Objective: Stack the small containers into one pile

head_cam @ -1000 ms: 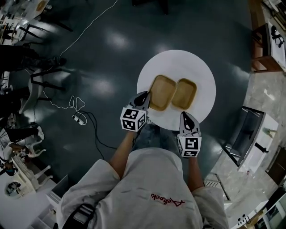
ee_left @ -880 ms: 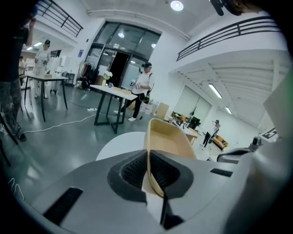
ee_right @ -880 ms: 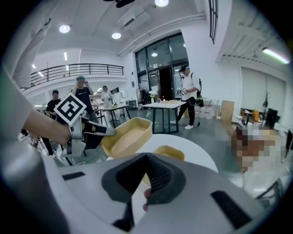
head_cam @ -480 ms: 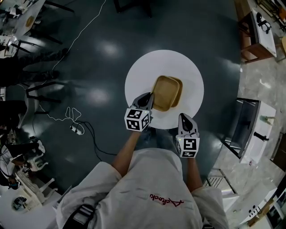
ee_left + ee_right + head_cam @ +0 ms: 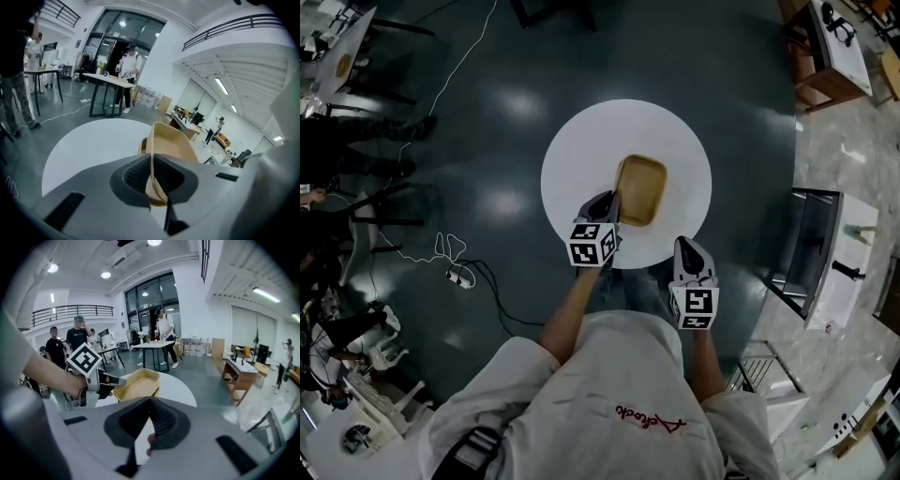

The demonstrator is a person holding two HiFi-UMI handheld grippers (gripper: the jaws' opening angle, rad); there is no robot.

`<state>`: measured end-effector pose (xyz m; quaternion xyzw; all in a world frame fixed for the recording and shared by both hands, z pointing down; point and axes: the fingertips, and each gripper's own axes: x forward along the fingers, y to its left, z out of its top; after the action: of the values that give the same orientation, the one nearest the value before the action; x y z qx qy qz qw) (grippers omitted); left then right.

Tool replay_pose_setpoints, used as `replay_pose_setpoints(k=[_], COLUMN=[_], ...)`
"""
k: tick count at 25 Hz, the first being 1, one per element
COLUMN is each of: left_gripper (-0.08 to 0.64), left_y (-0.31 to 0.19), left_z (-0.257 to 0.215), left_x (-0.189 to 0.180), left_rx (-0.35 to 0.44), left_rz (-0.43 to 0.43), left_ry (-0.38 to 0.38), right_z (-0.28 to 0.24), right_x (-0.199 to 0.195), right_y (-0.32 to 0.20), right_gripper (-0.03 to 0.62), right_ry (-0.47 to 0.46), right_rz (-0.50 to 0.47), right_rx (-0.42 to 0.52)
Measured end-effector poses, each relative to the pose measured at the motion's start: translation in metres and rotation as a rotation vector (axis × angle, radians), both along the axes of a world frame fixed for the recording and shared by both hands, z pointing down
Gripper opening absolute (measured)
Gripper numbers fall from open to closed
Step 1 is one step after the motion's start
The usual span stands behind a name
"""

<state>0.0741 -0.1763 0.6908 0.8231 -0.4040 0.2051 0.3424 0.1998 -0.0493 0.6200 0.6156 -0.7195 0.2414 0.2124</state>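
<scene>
Two tan shallow containers (image 5: 639, 190) sit nested as one pile on the round white table (image 5: 581, 159). My left gripper (image 5: 605, 204) is shut on the upper container's near left rim. In the left gripper view the thin tan wall (image 5: 171, 145) runs between the pads, and the lower container's edge (image 5: 140, 147) peeks out underneath. My right gripper (image 5: 691, 255) hangs at the table's near edge, shut and empty. From the right gripper view the pile (image 5: 136, 384) lies ahead, with the left gripper (image 5: 112, 379) on its left rim and the right gripper's (image 5: 149, 423) own jaws together.
Dark glossy floor surrounds the table, with a white cable (image 5: 450, 248) lying at the left. A grey cabinet (image 5: 820, 253) stands to the right and a wooden desk (image 5: 825, 47) at the far right. People stand by tables (image 5: 154, 345) in the background.
The two containers lay side by side; my left gripper carried the left one rightward over the other, and they now form one pile. The right gripper stayed at the table's edge.
</scene>
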Motion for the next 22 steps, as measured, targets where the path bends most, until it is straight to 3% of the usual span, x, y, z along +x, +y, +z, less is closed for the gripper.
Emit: replay_pose_setpoints(k=[9, 12, 14, 20, 22], left_gripper=[0.026, 0.125, 0.149, 0.149, 0.116], left_y=[0.001, 0.003, 0.004, 0.008, 0.011], left_z=[0.018, 0.016, 0.014, 0.003, -0.005], left_x=[0.001, 0.002, 0.0, -0.011, -0.016], left_rx=[-0.018, -0.007, 0.002, 0.06, 0.093], left_rz=[-0.001, 0.022, 0.029, 0.058, 0.075], left_ry=[-0.055, -0.054, -0.051, -0.088, -0.098], right_z=[0.007, 0.008, 0.009, 0.008, 0.006], right_x=[0.013, 0.012, 0.01, 0.003, 0.0], right_y=[-0.002, -0.003, -0.003, -0.005, -0.005], right_gripper=[0.02, 0.02, 0.02, 0.02, 0.02], right_ry=[-0.013, -0.018, -0.02, -0.026, -0.027], right_rz=[-0.007, -0.016, -0.02, -0.027, -0.029], right_rx=[-0.01, -0.008, -0.006, 0.005, 0.011])
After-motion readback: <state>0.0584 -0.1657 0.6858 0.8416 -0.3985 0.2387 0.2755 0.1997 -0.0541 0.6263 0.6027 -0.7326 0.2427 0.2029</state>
